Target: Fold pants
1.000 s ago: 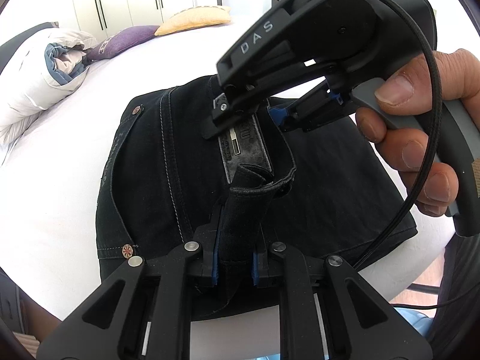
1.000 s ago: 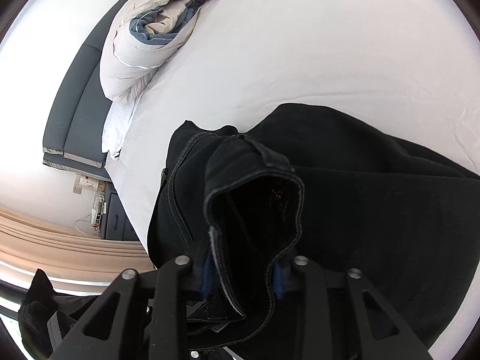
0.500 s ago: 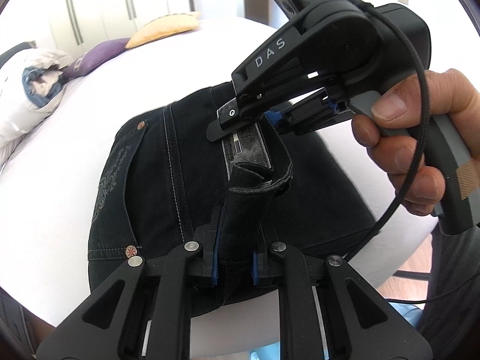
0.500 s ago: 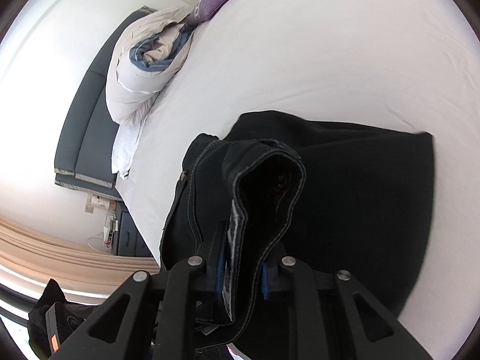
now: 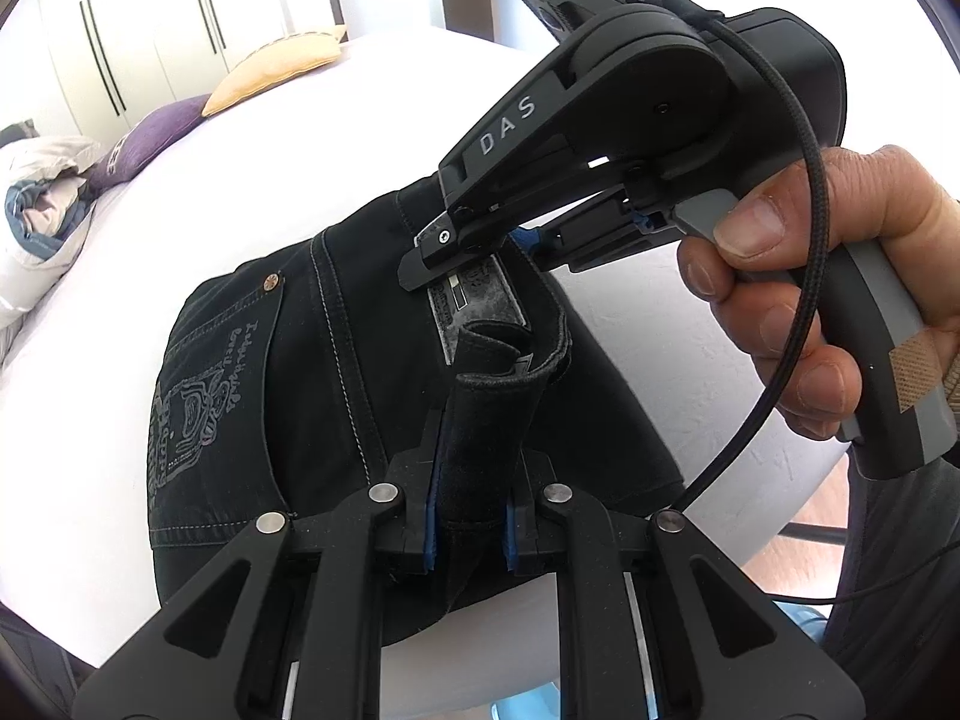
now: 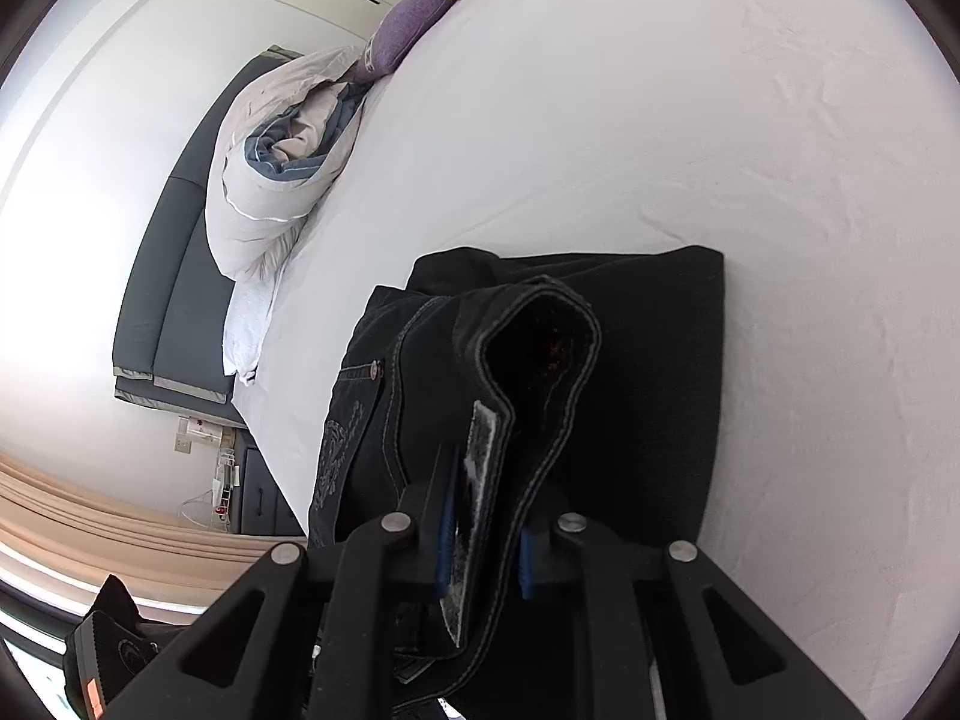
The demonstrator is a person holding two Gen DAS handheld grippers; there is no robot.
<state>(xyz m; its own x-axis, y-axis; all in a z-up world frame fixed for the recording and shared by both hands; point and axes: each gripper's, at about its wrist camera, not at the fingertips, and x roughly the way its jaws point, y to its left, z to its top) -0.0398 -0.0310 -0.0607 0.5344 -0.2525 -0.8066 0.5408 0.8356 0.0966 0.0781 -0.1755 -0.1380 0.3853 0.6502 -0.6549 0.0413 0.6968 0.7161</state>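
Black jeans (image 5: 252,396) lie folded into a compact stack on the white bed (image 5: 120,240), back pocket and grey waistband patch (image 5: 474,306) facing up. My left gripper (image 5: 468,516) is shut on a raised fold of the waistband. My right gripper (image 6: 483,534) is shut on the same waistband a little further along, with the patch between its pads; it also shows in the left wrist view (image 5: 480,252), held by a hand. The folded legs (image 6: 660,390) lie flat beneath.
A rolled white and blue duvet (image 6: 282,180) lies at the head of the bed, with a purple pillow (image 6: 402,36) and a yellow pillow (image 5: 276,66) beyond. The bed edge and the floor (image 5: 816,516) are close on the right.
Both grippers have carried the waistband toward the near bed edge. The jeans now lie as a shorter, squarer stack, and the waistband sits lower.
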